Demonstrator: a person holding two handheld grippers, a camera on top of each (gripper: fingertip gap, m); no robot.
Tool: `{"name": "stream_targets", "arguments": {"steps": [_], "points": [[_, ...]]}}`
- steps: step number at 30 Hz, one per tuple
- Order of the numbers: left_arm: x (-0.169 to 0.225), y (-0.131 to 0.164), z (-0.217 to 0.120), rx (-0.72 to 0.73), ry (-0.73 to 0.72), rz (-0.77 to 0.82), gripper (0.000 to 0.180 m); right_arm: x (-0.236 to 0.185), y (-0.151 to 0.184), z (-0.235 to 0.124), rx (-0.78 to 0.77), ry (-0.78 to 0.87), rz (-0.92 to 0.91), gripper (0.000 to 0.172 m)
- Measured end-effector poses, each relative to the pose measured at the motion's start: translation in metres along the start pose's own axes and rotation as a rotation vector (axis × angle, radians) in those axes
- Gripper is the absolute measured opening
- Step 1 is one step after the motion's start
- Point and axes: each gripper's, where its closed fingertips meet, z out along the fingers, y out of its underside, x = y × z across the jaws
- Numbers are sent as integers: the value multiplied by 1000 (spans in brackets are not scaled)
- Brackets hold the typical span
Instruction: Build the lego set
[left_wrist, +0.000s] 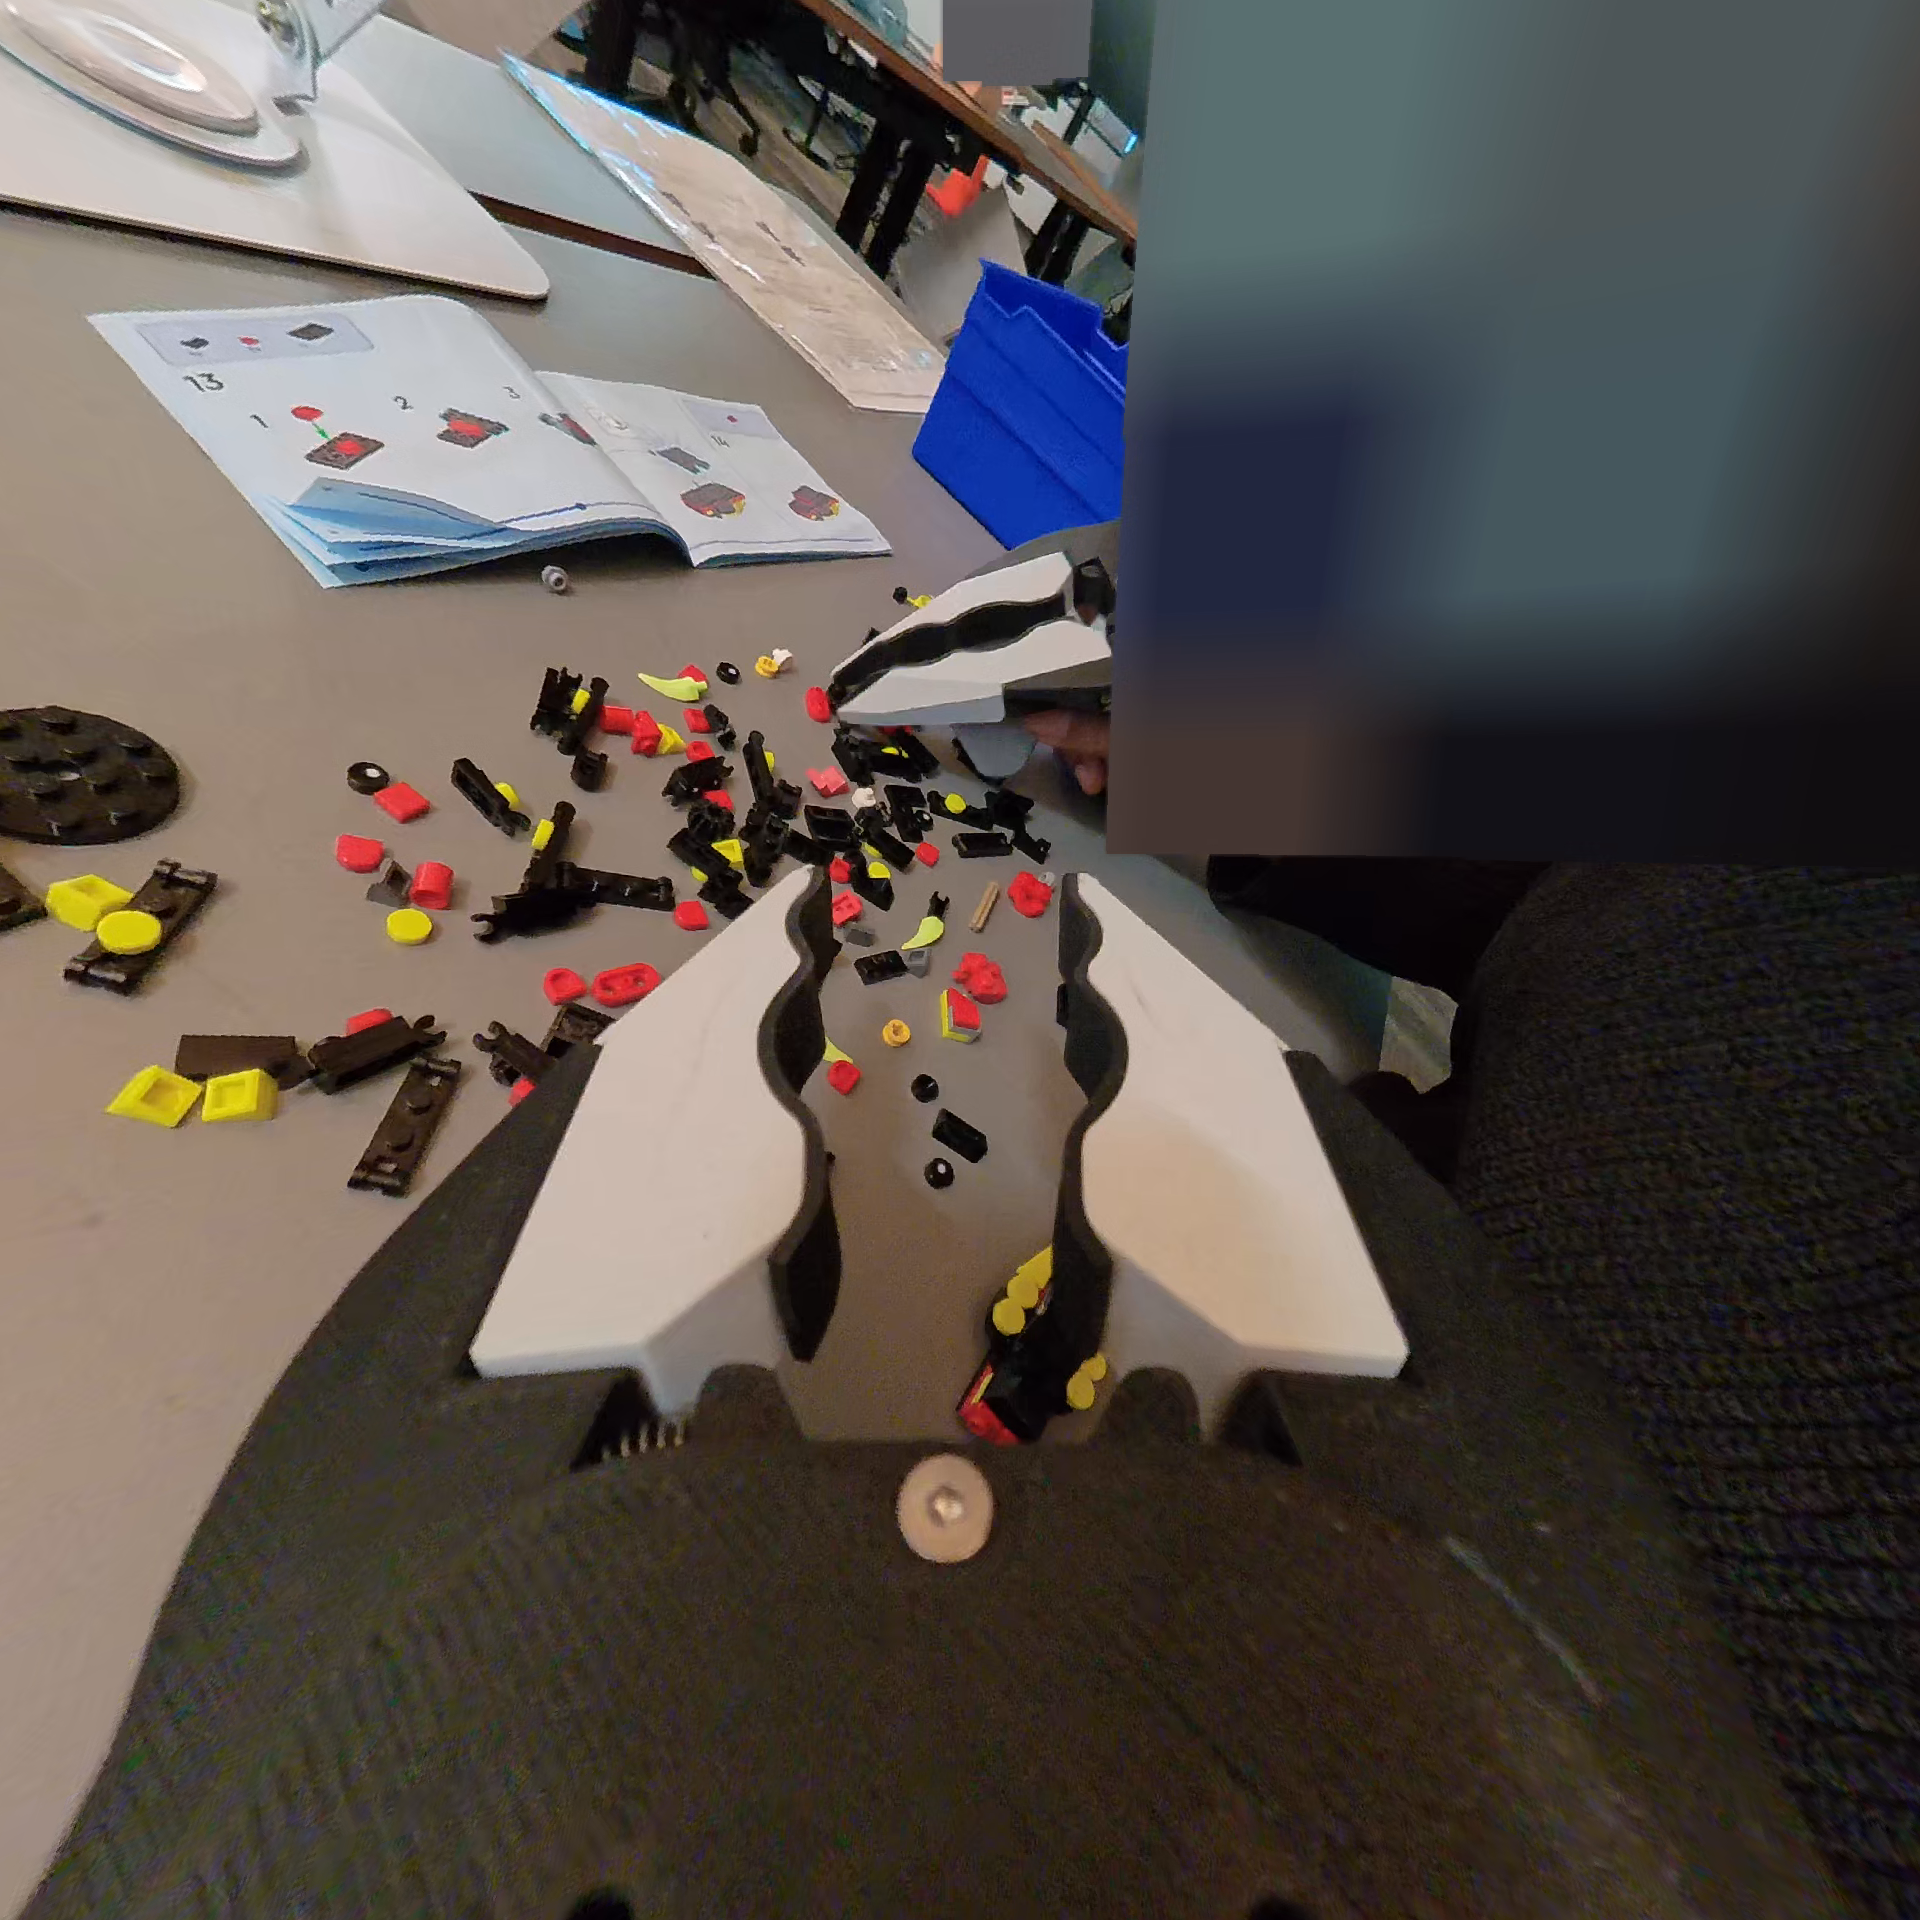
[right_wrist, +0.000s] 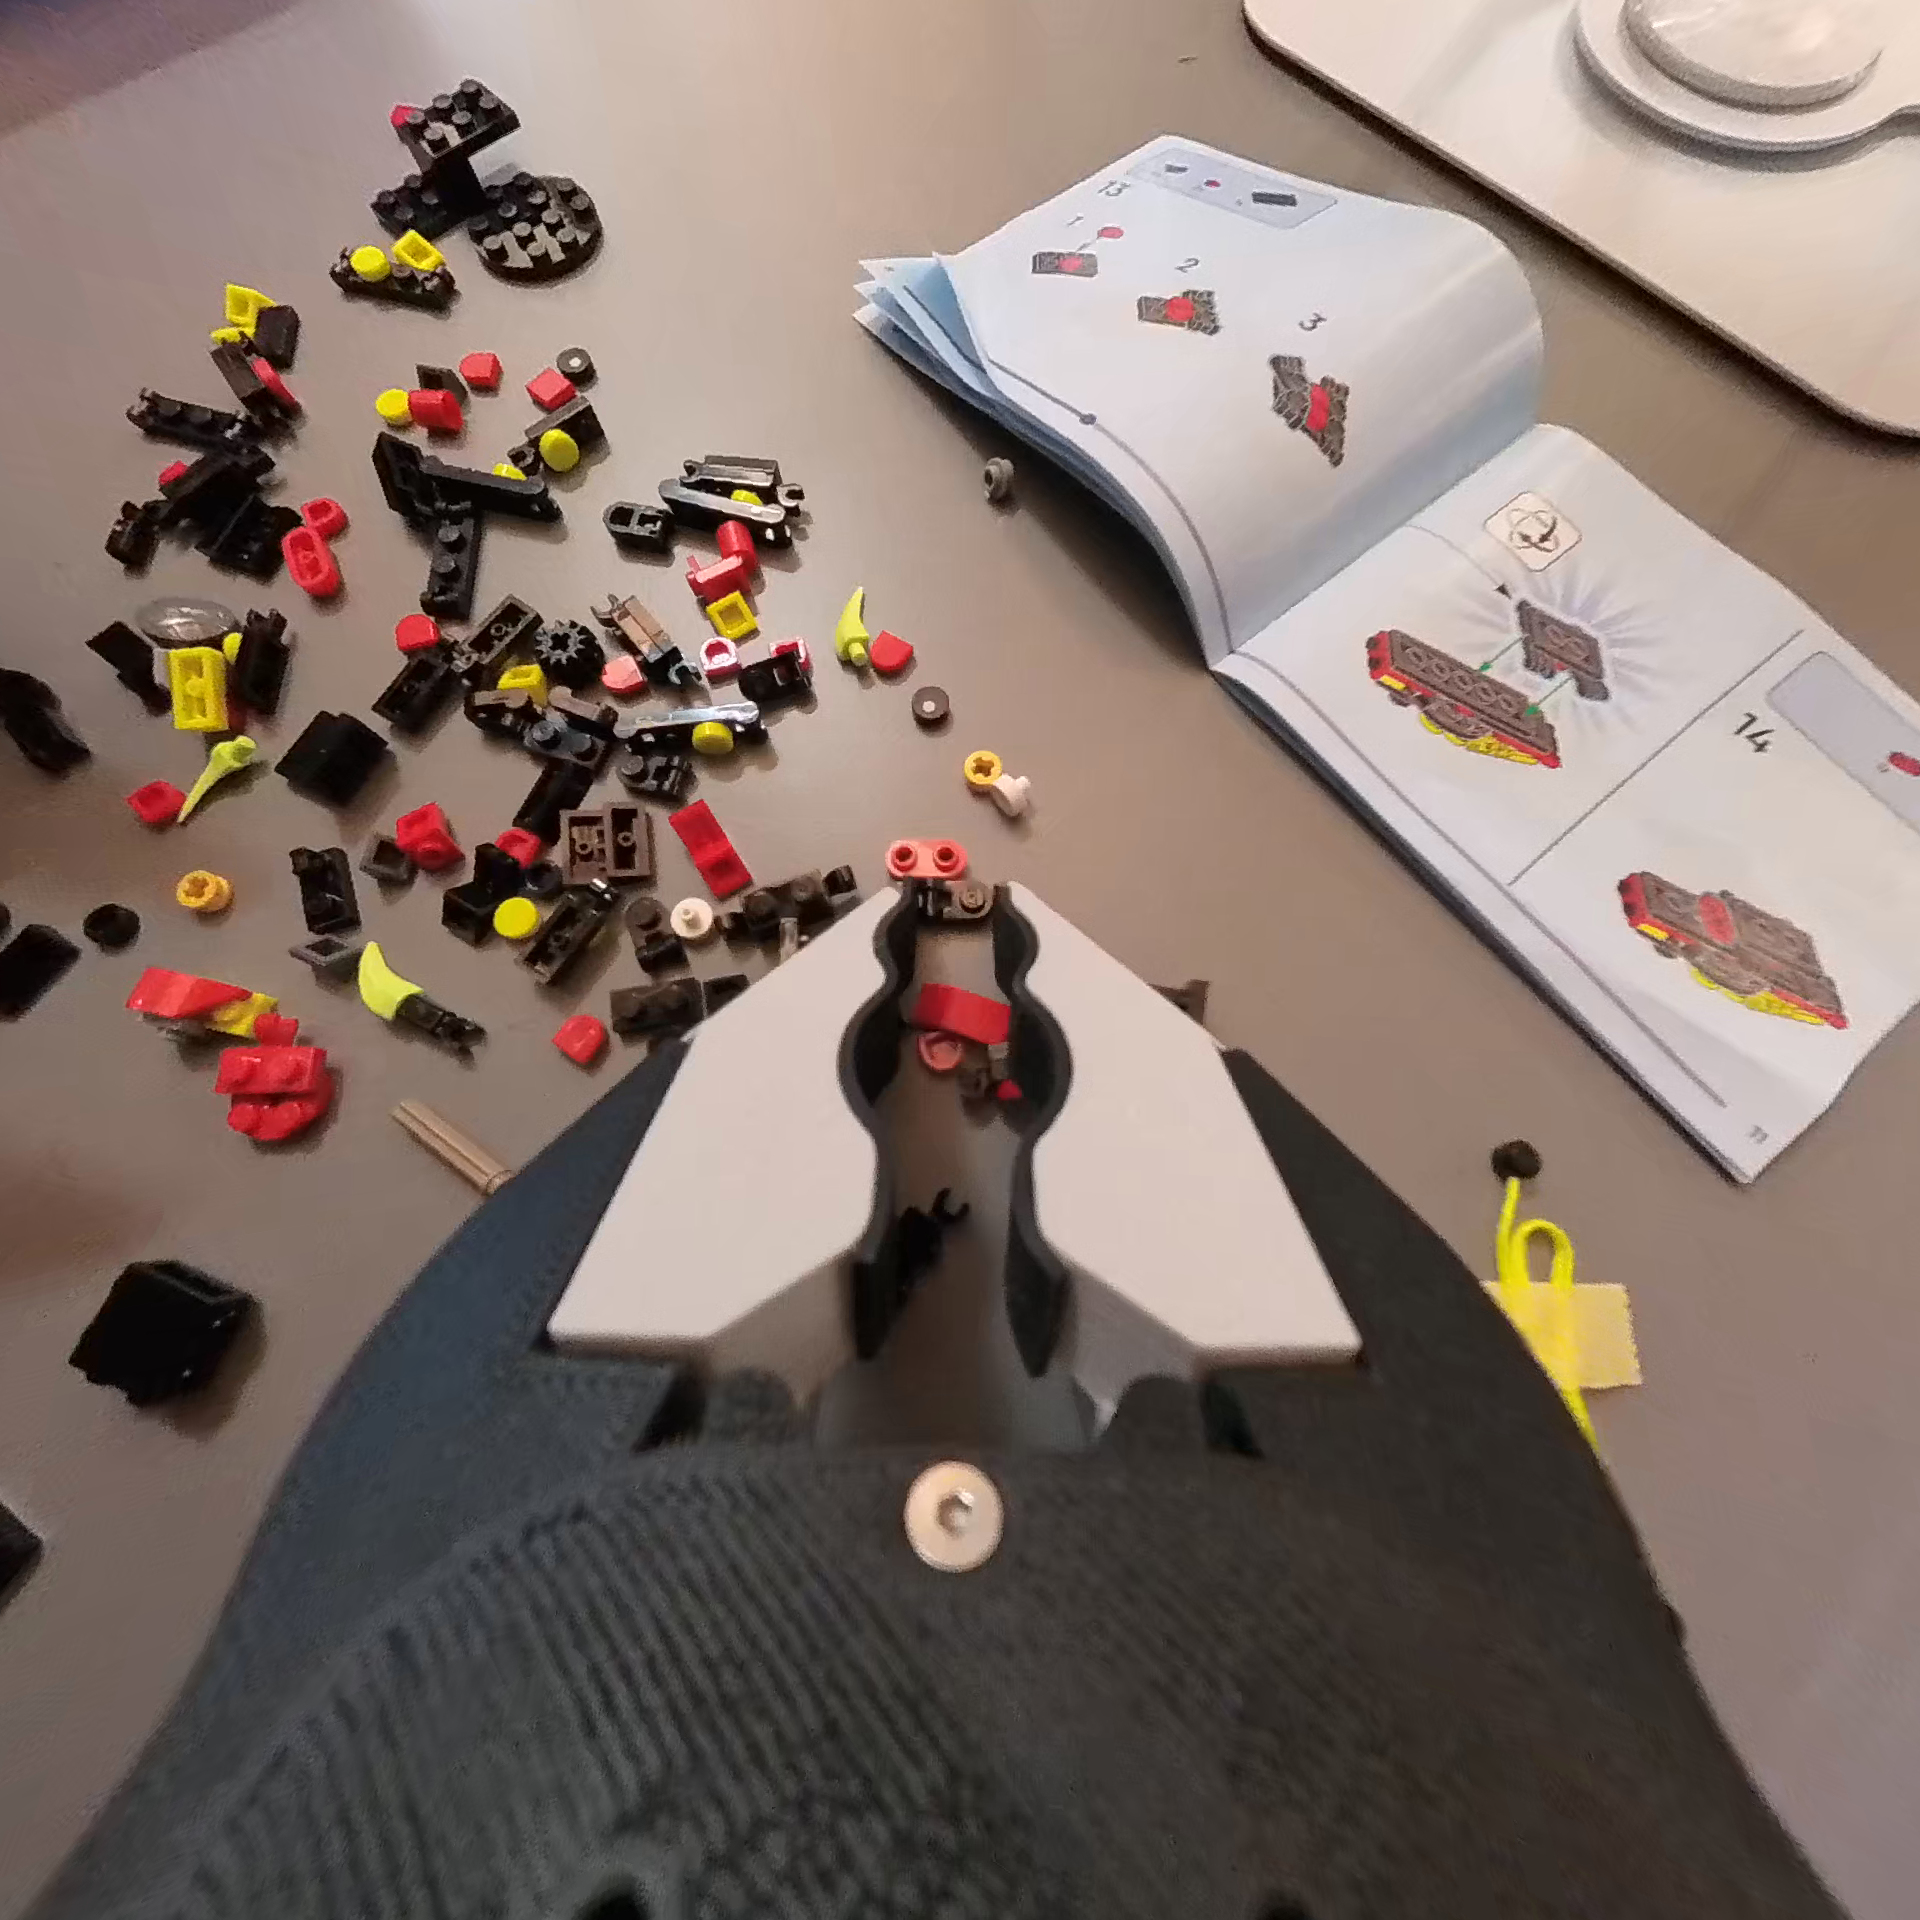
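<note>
right tongs (right_wrist: 940, 899) pinching small red plate (right_wrist: 927, 857) crosswise, left tongs (left_wrist: 945, 894) wide

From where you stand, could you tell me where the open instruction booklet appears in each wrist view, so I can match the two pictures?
Left wrist view: the open instruction booklet lies upper left on the grey table, beyond the scattered bricks.
Right wrist view: the booklet lies upper right, to the right of the brick pile.
Shared landmark: the small grey round piece lying alone by the booklet's edge.
</note>
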Motion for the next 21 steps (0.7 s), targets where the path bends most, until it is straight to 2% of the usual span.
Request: {"name": "stream_targets", "arguments": {"steps": [5,11,15,19,21], "points": [[0,-1,0,7,4,-8,42,-1,-11,-19,74,-33,2,12],[4,-4,-1,17,18,-15,42,-17,-13,-64,156,-195,17,12],[8,-3,-1,17,19,-10,42,-23,16,-85,83,-209,-113,12],[6,3,4,-20,1,10,41,-29,68,-86,-115,-194,-233,13],[5,6,7,-38,1,11,41,-32,80,-88,-154,-194,-261,13]]}}
